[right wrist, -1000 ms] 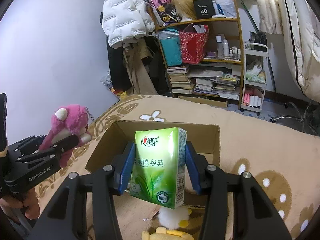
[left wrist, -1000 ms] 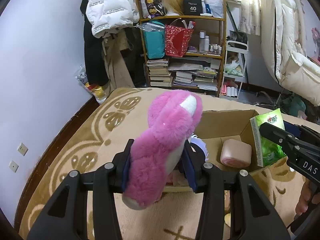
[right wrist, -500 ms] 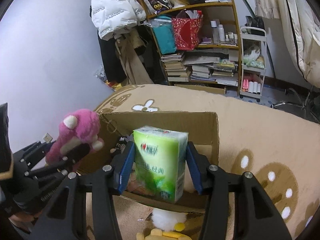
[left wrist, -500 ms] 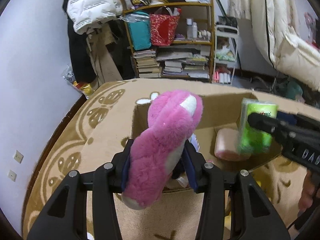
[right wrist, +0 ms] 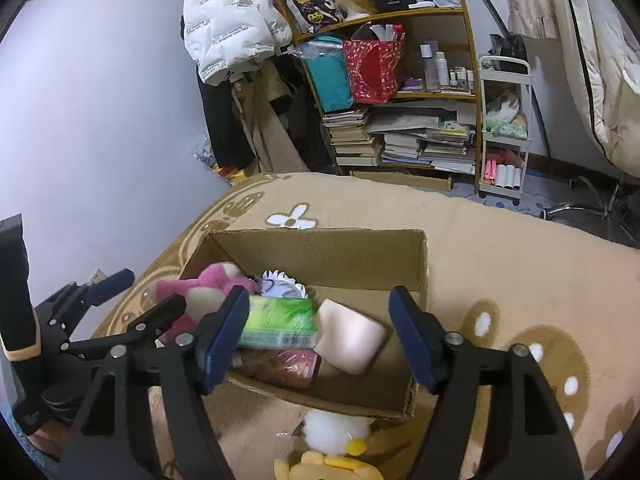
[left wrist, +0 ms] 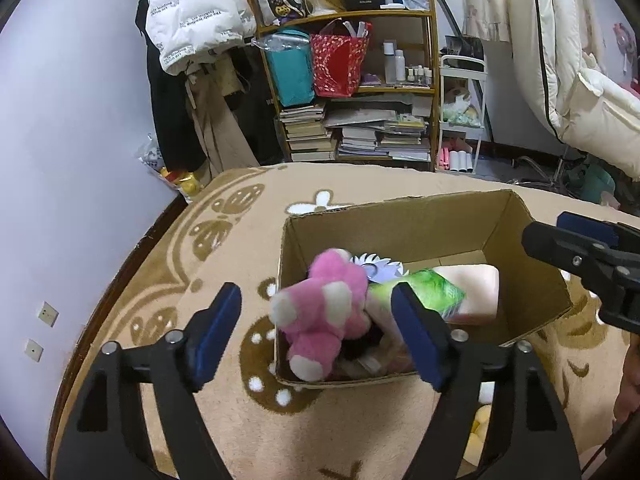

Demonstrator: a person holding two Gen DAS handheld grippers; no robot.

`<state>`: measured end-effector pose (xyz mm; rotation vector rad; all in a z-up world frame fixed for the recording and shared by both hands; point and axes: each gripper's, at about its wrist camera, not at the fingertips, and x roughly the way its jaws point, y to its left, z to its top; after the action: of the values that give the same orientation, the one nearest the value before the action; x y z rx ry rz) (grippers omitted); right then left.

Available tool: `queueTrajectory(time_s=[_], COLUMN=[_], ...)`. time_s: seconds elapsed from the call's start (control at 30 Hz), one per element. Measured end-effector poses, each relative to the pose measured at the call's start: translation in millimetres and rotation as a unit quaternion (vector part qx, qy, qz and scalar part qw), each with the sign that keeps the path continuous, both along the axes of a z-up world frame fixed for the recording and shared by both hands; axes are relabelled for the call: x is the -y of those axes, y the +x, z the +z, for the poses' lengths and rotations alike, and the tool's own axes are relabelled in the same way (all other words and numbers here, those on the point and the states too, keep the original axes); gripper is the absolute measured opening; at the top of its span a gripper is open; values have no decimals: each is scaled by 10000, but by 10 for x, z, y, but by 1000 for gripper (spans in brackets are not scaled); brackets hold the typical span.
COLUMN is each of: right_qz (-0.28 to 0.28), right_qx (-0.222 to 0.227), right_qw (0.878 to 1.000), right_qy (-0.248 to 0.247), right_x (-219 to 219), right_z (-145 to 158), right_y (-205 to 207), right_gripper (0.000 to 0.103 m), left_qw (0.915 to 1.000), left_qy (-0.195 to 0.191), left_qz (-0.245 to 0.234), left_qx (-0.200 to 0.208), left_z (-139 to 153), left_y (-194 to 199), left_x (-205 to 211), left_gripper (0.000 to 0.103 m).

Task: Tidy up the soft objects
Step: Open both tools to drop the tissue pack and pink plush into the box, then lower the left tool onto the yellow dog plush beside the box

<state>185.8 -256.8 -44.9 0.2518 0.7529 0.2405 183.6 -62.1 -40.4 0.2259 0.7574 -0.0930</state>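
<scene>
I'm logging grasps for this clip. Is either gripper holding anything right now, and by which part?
Nothing is held. The left gripper and right gripper have jaws opening, touching nothing; the pink plush and green tissue pack lie in the cardboard box.

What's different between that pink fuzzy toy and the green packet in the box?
The pink plush toy is furry and lumpy; the green tissue pack is a smooth, flat-sided, printed packet. The toy lies at the cardboard box's left end, the pack beside it nearer the middle. Both lie in the box, gripped by nothing.
</scene>
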Motion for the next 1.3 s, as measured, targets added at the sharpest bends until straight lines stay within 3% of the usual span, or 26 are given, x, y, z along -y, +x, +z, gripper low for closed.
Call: queueTrajectory(time_s=[0.23,0.37,0.43,0.5,0.73,0.9,1.3], right_qz=[-204,-323,-345,-363,-354,-350,-451], right_qx=[126,86,43,54,145,174,1], right_qw=[9994,9984,9980,9979,9983,9984,9988], right_qy=[241,448,536,529,439,402,168], right_x=[81,160,203,240,313,340,349], right_z=[128,172,178,183,249,259,157], right_y=[-137,-203,-240,-290,-513,-643,-902], right_gripper=[103,103,103,103,103,103,103], left_qw=[9999,9999,9995,9993,9996,9978,9984], left_qy=[95,-108,-261,-343,-259,-555,-381], left_qz=[26,56,71,82,-7,-41,-177], left_qx=[43,-88,-153,-114,-55,-351,-377], left_z=[89,157,208,265,354,280,148], left_y=[-134,-219,-273,-334,-529,-653,-949], left_x=[-25,-80,-111,-135,-120,-138,-2], left_gripper=[87,89,98,100,100,100,100])
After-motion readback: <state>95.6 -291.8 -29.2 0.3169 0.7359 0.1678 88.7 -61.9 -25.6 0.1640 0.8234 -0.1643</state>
